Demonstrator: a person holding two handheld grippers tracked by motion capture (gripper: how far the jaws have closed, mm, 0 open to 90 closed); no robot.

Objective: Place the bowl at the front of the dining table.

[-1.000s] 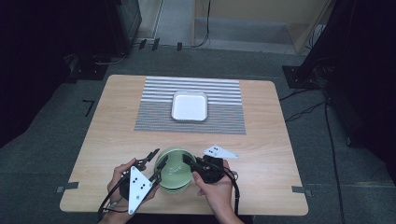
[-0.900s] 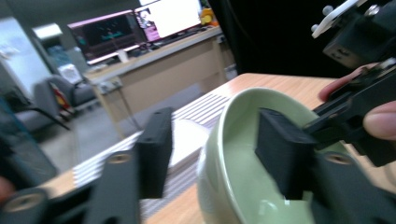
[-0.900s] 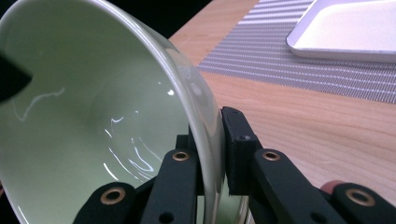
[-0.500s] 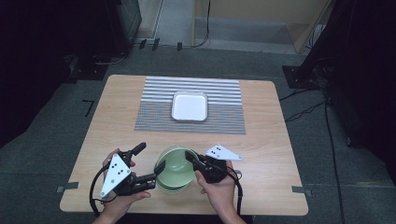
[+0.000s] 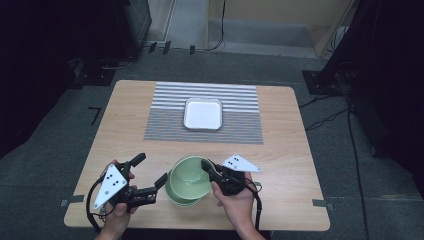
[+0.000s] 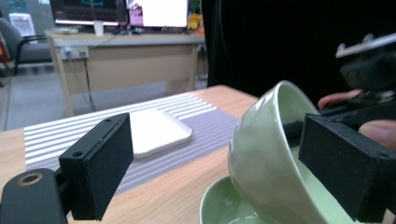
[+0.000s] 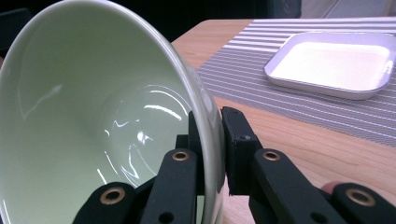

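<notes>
A pale green bowl (image 5: 189,177) is tilted over a second green bowl (image 5: 181,201) that rests near the table's front edge. My right gripper (image 5: 207,167) is shut on the tilted bowl's right rim, one jaw inside and one outside (image 7: 210,140). My left gripper (image 5: 149,170) sits just left of the bowls. Its jaws have just been opening and now stand wide apart, pressing on nothing. In the left gripper view the tilted bowl (image 6: 266,154) rises beside the right pad (image 6: 345,168), with the lower bowl (image 6: 219,205) under it.
A white square tray (image 5: 203,113) lies on a grey striped mat (image 5: 165,125) at the middle back of the wooden table (image 5: 290,150). The tray (image 7: 334,65) is well beyond the bowls. Dark floor and cables surround the table.
My left gripper has let go of the bowl's left side, opened wide and drawn away to the left. The right gripper kept its grip and stayed put.
</notes>
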